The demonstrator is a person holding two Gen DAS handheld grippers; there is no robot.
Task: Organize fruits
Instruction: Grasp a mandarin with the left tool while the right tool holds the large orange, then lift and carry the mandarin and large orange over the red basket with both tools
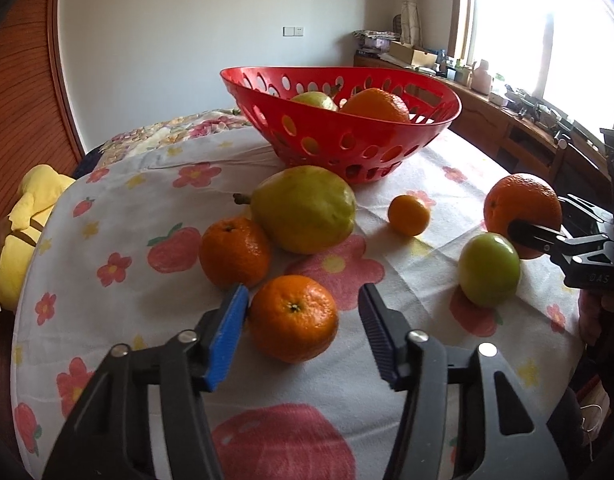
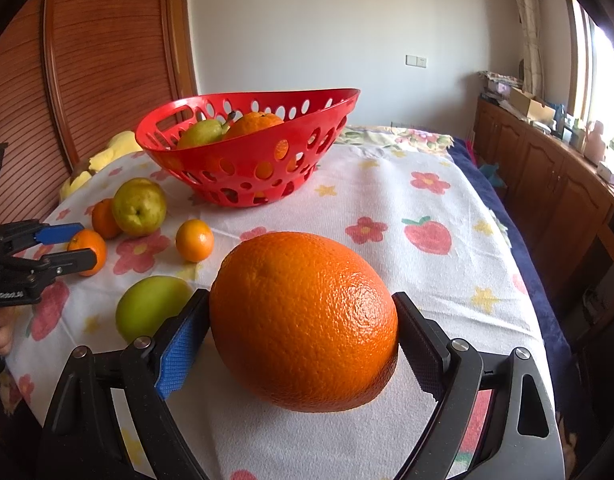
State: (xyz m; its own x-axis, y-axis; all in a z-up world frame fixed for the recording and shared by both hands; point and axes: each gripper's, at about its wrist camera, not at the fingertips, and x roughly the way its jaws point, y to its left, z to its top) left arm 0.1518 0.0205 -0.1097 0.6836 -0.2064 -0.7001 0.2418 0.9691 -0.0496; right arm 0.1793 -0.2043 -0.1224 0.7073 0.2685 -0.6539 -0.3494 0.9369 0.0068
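Note:
A red perforated basket [image 1: 359,152] [image 2: 243,168] holds a pear and an orange. My right gripper [image 2: 303,320] is shut on a large orange [image 2: 303,320] [image 1: 521,208], low over the cloth. My left gripper [image 1: 303,312] is open around a tangerine [image 1: 293,318] [image 2: 87,250]; the blue pad touches it, the black pad stands apart. On the cloth lie a big pear [image 1: 303,208] [image 2: 139,206], a second tangerine [image 1: 235,252], a small tangerine [image 1: 409,215] [image 2: 194,240] and a green fruit [image 1: 489,268] [image 2: 151,306].
The table wears a white cloth with flower prints [image 1: 147,200]. A yellow plush toy [image 1: 23,220] lies off its left edge. A wooden wardrobe [image 2: 99,60] stands behind. A cluttered wooden sideboard [image 1: 507,120] runs under the window on the right.

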